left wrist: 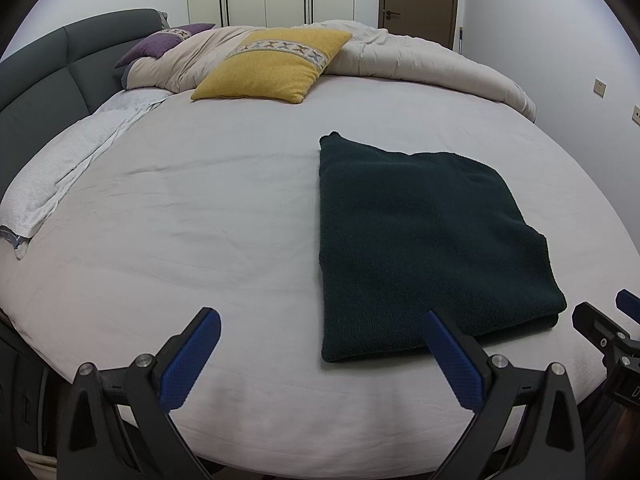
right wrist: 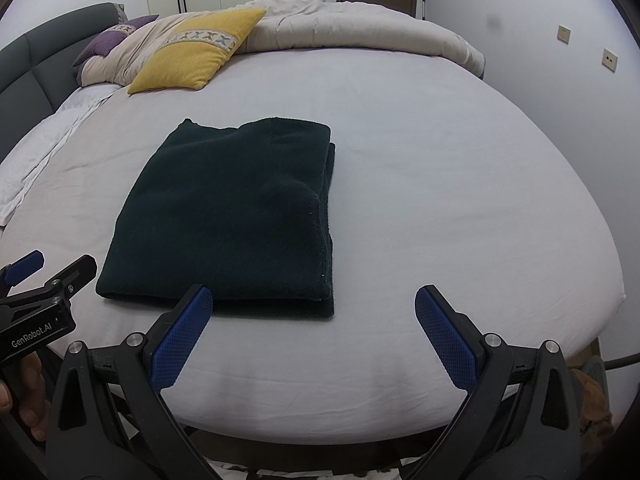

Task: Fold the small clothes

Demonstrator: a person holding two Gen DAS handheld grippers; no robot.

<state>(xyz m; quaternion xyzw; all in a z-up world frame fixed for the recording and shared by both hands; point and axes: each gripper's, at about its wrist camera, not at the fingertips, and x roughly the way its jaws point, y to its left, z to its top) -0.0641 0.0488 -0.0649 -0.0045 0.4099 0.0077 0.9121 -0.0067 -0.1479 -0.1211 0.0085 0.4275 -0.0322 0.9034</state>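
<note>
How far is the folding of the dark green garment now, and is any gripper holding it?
The dark green garment already lies folded into a neat layered rectangle on the bed sheet. Nothing is in hand: the left gripper and right gripper are both open, near its front edge, not gripping it. At most one more fold may be left; no other unfolded clothes are visible.

One dark green folded garment (left wrist: 424, 248) on the bed (left wrist: 200, 220). Two grippers: left gripper (left wrist: 324, 320), right gripper (right wrist: 314, 298), each with two blue-padded fingers, jaws apart. Two cushions: one yellow cushion (left wrist: 272, 66), one purple cushion (left wrist: 154, 46). One beige duvet (left wrist: 420, 60), bunched. One white textured cover (left wrist: 72, 164) at the bed's left edge. One grey headboard (left wrist: 48, 76). One brown door (left wrist: 420, 0). Two wall sockets (right wrist: 564, 34).
</note>
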